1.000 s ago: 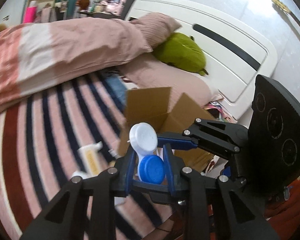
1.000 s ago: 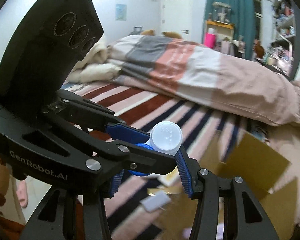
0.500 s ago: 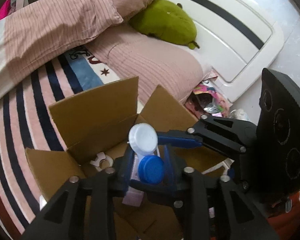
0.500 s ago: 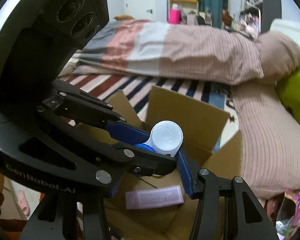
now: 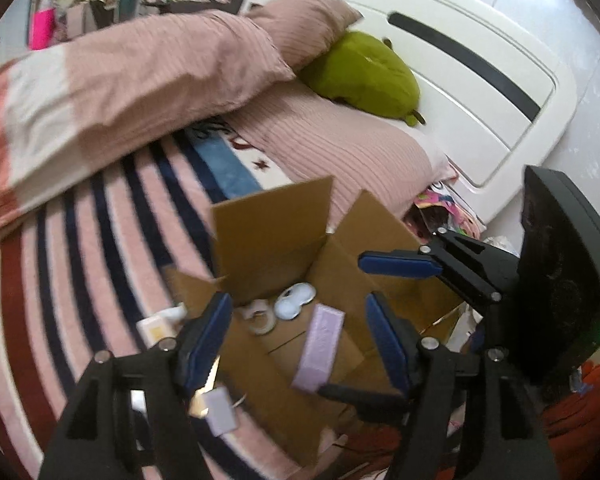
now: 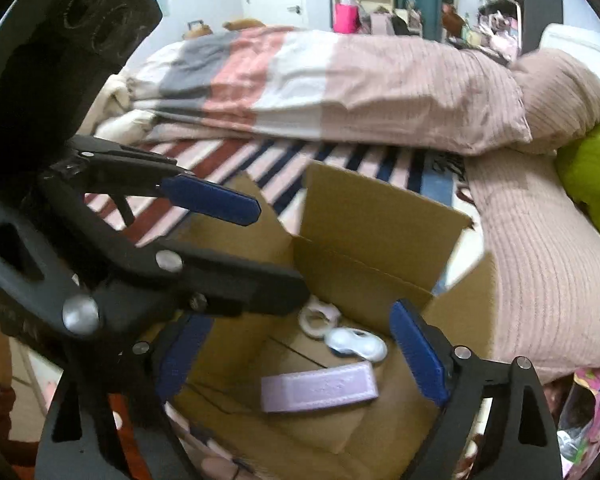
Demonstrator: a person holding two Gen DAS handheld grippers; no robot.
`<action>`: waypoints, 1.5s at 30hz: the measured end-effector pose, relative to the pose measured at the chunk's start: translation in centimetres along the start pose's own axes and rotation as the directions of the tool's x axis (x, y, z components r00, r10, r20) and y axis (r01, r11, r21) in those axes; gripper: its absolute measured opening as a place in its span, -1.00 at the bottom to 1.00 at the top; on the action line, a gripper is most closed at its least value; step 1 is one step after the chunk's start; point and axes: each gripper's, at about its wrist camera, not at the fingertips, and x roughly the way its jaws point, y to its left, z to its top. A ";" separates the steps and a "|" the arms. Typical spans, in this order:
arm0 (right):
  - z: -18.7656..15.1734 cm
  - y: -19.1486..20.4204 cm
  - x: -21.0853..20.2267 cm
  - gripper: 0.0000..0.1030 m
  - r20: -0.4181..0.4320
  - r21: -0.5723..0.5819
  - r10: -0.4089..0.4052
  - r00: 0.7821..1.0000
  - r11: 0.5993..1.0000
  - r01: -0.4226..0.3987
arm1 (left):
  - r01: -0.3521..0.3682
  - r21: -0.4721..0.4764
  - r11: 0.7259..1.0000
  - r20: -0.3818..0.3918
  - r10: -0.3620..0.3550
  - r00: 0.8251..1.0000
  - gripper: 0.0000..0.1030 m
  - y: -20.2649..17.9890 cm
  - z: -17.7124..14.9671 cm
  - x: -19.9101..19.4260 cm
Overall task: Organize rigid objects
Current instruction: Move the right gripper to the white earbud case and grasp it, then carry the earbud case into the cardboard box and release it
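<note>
An open cardboard box (image 5: 331,276) stands on the bed, at the centre of the left wrist view and the lower centre of the right wrist view, its flaps raised. On its floor lie three things. A white twin-cup contact lens case (image 6: 355,343) rests toward the back wall, just right of a pale ring-shaped piece (image 6: 317,320) whose kind cannot be made out. In front of them lies a flat lilac rectangular case (image 6: 319,387); it carries faint embossed writing too blurred to read. In the left wrist view the same lens case (image 5: 296,301) sits at the box's far corner and the lilac case (image 5: 319,348) runs lengthwise toward the camera.

Both grippers hang above the box mouth with their jaws opening. The left gripper (image 5: 296,334) has its blue pads spread, nothing pressed between them; the box contents show through the gap. The right gripper (image 6: 300,356) stands wider apart, also free of any object.

Outside the box, at lower left of the left wrist view, a small cream and yellow packet (image 5: 158,326) and a pale lilac card (image 5: 220,410) lie on the striped bedspread (image 5: 80,248). Beyond are a pink ribbed duvet (image 6: 399,88), a green plush toy (image 5: 363,76) and a white headboard (image 5: 479,64) at upper right. No legible brand or label shows in either view.
</note>
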 end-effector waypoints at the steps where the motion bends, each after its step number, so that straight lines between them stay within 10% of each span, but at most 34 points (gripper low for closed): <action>1: 0.3 0.9 -0.2 0.72 0.020 -0.028 0.021 1.000 0.999 -0.020 | -0.019 -0.008 1.000 0.015 0.019 1.000 0.29 0.6 -0.3 -0.9; 7: 2.5 7.4 -0.1 0.75 0.035 -0.124 0.160 0.986 0.980 -0.155 | -0.145 -0.089 0.985 0.136 0.156 0.978 0.61 5.5 -4.2 -7.3; 18: 0.6 18.4 9.0 0.74 -0.138 -0.197 0.302 0.943 0.925 -0.325 | -0.248 -0.291 0.924 0.148 0.299 0.943 0.61 16.6 -14.2 -10.0; 27: -3.5 13.3 18.8 0.73 -0.248 0.146 0.189 0.950 0.977 -0.156 | -0.245 -0.329 0.912 0.114 0.296 0.948 0.61 19.5 -19.0 -8.0; 38: -0.9 11.8 22.8 0.46 -0.176 0.157 0.059 0.983 0.987 -0.031 | -0.262 -0.377 0.888 0.105 0.322 0.941 0.61 21.3 -20.9 -8.9; 45: -0.2 13.6 24.1 -0.24 -0.170 0.056 -0.067 0.983 0.995 0.077 | -0.257 -0.363 0.895 0.102 0.313 0.944 0.61 21.0 -20.7 -8.7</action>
